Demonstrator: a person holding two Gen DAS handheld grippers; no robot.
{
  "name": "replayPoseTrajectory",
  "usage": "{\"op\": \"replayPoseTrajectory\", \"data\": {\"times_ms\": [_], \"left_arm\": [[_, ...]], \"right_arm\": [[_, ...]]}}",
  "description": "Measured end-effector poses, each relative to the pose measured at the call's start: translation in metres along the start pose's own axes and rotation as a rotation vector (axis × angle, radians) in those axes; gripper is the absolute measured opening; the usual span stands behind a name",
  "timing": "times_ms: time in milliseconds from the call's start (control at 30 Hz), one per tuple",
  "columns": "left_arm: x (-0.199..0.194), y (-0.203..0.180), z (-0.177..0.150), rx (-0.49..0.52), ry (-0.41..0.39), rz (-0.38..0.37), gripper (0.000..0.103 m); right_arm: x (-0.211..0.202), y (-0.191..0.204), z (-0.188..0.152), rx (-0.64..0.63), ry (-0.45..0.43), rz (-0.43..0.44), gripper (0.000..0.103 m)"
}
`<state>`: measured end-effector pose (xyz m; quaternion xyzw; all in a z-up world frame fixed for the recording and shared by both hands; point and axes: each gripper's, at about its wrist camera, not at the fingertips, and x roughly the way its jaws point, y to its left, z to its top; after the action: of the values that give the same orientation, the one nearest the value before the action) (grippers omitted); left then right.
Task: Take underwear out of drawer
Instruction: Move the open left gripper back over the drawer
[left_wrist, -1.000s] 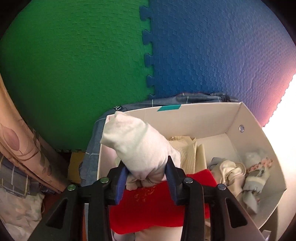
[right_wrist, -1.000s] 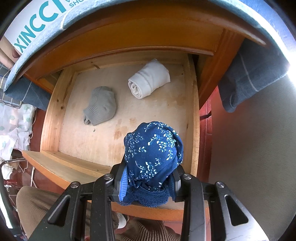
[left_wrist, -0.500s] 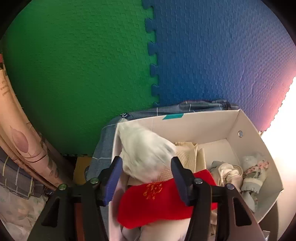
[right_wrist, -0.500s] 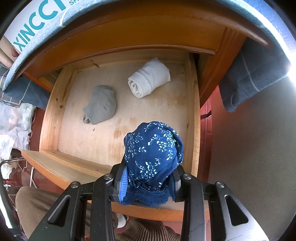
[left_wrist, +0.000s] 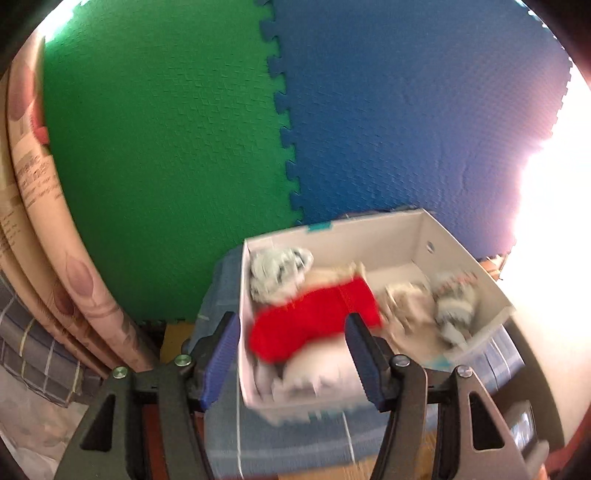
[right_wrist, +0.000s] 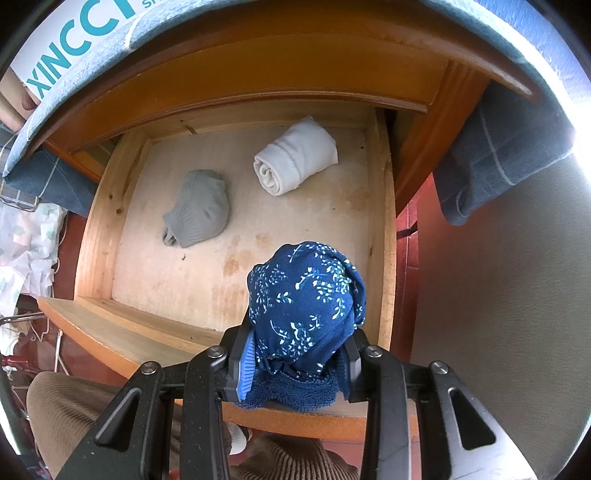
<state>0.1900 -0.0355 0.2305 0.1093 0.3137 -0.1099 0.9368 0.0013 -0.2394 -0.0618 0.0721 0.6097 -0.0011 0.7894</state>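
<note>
A navy floral pair of underwear (right_wrist: 306, 302) is pinched between the fingers of the right gripper (right_wrist: 295, 363), bunched up over the front right corner of the open wooden drawer (right_wrist: 99, 225), its lace hem hanging at the front rail. Behind it on the drawer floor lie a grey folded piece (right_wrist: 199, 208) and a white rolled piece (right_wrist: 295, 160), well apart from the gripper. The left gripper (left_wrist: 291, 354) hangs with fingers spread wide and empty over a white box (left_wrist: 369, 236) of clothes, a red garment (left_wrist: 314, 317) on top.
</note>
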Motion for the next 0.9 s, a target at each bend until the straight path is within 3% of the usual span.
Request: {"op": "replayPoseTrajectory", "data": {"times_ms": [233, 567, 900], "left_arm": [[-0.031, -0.015, -0.088, -0.07, 0.045, -0.009, 0.061], [0.007, -0.042, -0.21, -0.179, 0.143, 0.081, 0.061], [0.03, -0.04, -0.244, -0.25, 0.216, 0.118, 0.061]], "right_arm": [[-0.002, 0.001, -0.001, -0.007, -0.007, -0.01, 0.032], [-0.011, 0.009, -0.004, -0.061, -0.046, -0.077, 0.032], [-0.011, 0.012, -0.003, -0.063, -0.049, -0.105, 0.032]]}}
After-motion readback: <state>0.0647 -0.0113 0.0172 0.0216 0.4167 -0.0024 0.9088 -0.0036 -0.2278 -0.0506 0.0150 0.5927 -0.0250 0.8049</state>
